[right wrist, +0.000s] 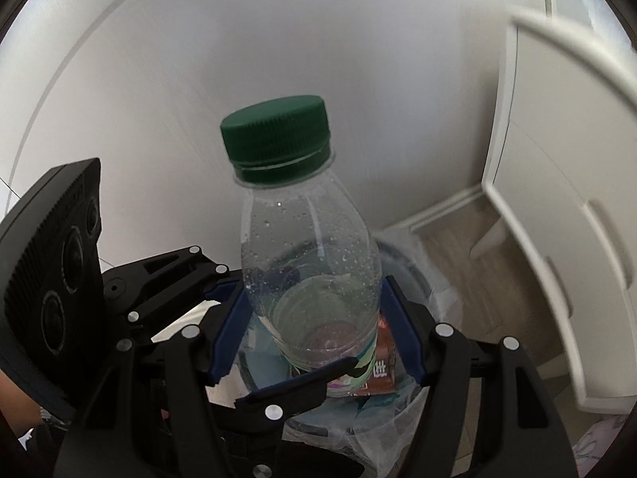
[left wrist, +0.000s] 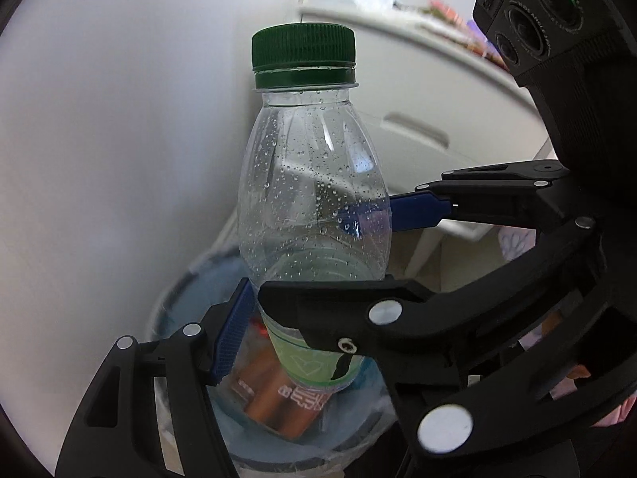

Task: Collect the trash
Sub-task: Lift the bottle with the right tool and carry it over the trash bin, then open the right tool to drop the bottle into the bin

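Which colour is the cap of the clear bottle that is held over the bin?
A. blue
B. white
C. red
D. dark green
D: the cap on the bottle is dark green in both views; blue is only the colour of the pads on the hand-held grippers.

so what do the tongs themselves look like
The left tongs and right tongs match: matte black plastic linkage arms, round silver rivets, and ribbed blue pads on the fingertips. Each carries a black ribbed camera block with three round lenses.
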